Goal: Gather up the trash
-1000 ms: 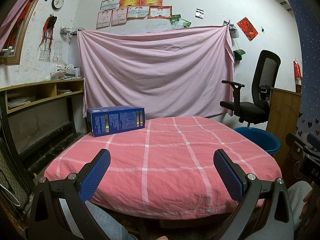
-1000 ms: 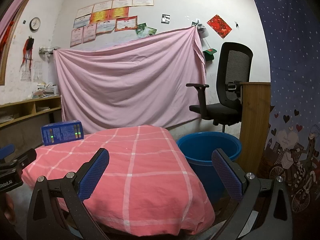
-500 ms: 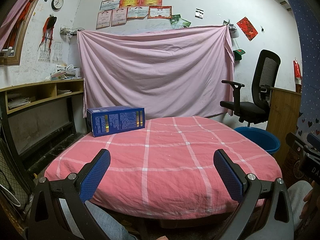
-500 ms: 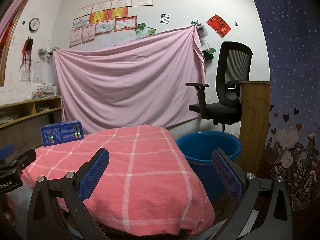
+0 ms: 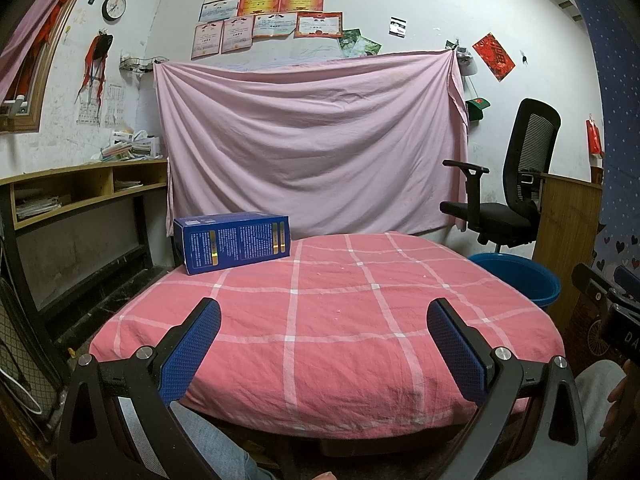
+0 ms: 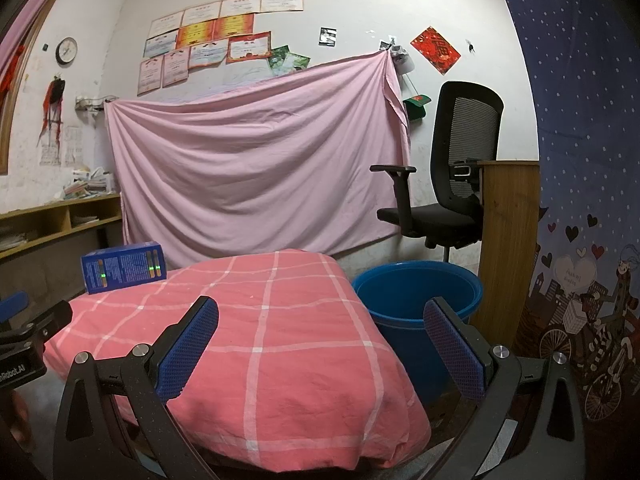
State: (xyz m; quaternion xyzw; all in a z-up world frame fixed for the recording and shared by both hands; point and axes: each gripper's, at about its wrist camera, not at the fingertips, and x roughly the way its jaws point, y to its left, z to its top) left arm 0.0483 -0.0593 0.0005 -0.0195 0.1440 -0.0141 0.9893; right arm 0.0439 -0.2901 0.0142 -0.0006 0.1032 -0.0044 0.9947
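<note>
Blue box [image 5: 234, 246] sits at the far left corner of the pink checked table [image 5: 332, 332], blue bucket [image 6: 416, 300] on the floor off its right edge. Nothing's budged over the last second, so collecting hasn't started. Left gripper [image 5: 324, 344] and right gripper [image 6: 320, 344] both gape wide, empty, with loads of open tabletop ahead.

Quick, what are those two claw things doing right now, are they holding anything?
Left gripper: open, holding nothing, above the near edge of the pink table.
Right gripper: open, holding nothing.
</note>
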